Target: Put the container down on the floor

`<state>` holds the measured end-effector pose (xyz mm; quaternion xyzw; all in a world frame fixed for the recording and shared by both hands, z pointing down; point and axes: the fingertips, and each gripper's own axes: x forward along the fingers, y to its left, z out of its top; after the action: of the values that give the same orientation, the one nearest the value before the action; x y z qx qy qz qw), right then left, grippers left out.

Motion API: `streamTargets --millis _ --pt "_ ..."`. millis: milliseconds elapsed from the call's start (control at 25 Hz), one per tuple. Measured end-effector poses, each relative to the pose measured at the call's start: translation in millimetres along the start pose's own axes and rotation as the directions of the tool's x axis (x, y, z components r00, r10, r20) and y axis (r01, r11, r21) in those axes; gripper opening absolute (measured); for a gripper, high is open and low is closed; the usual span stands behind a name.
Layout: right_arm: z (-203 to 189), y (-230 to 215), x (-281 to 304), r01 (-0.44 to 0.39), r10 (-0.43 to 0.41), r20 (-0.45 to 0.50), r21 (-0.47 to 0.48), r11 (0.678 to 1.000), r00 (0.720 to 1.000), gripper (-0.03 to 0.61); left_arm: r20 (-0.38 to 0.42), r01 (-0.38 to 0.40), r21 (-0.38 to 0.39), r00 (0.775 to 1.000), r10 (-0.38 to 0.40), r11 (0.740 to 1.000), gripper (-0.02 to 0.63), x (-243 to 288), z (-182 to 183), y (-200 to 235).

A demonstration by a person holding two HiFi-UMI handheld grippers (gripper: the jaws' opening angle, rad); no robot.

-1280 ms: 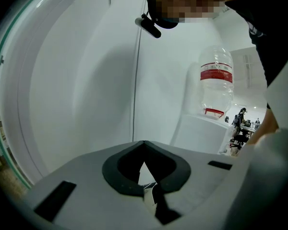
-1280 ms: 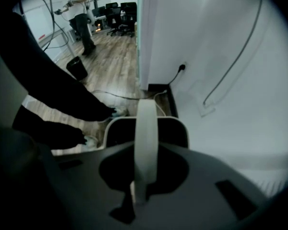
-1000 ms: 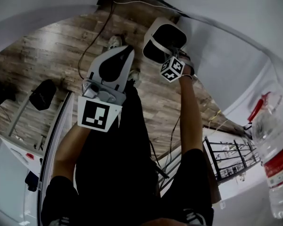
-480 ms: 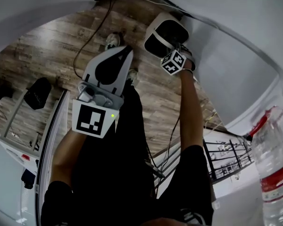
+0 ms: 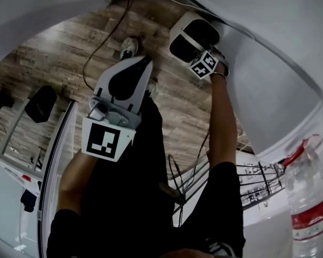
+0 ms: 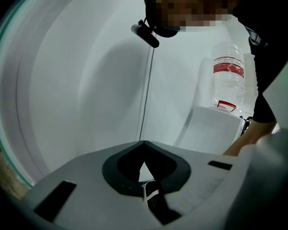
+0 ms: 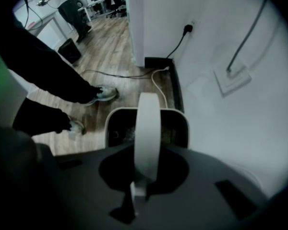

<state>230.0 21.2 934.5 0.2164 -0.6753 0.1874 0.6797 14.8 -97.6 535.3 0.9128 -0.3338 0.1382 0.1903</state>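
Most of the head view was wooden floor [image 5: 59,58], bounded by a white wall [image 7: 221,114]. Just beside that wall, over the boards, was the white container [image 5: 177,32], dark inside. Its broad handle [image 7: 148,133] arched upward and was pinched between the narrow fingers of the right gripper [image 7: 140,186], which pointed straight down. Whether its base touched the floor could not be told. The left gripper [image 5: 145,62] was held apart, fingers together on nothing. A shoe [image 5: 130,47] stood near the container.
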Motion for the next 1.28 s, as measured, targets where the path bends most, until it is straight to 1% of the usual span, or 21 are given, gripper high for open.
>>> streamTargets --millis 160,360,720,1000,1160,1280 --pt "-2.9 -18.1 5.4 0.017 -0.017 -0.011 0.003 1.000 1.000 0.040 -0.005 -0.007 -0.003 1.000 0.007 1.000 0.029 0.5 -2.8 3.6" --pt "-5.1 -37.6 11.0 0.029 -0.030 -0.047 -0.027 0.999 0.998 0.040 -0.013 -0.007 0.003 1.000 0.008 1.000 0.029 1.8 -7.5 9.0" --pt "-8.0 -68.9 15.3 0.061 -0.062 -0.074 -0.018 0.998 0.995 0.040 -0.005 -0.018 -0.004 1.000 0.018 1.000 0.029 1.9 -8.1 17.5" --pt "-9.9 -80.4 19.4 0.065 -0.068 -0.092 -0.031 0.997 0.993 0.040 -0.018 -0.020 -0.013 1.000 0.019 1.000 0.029 0.3 -13.8 21.2" --pt "-9.7 -94.6 16.7 0.083 -0.086 -0.097 -0.036 0.996 0.992 0.040 -0.021 -0.007 0.001 1.000 0.007 1.000 0.029 1.5 -15.2 23.9" --pt "-7.9 -94.0 18.2 0.084 -0.089 -0.101 -0.051 0.995 0.991 0.040 -0.025 -0.014 -0.013 1.000 0.014 1.000 0.029 1.7 -16.7 25.5"
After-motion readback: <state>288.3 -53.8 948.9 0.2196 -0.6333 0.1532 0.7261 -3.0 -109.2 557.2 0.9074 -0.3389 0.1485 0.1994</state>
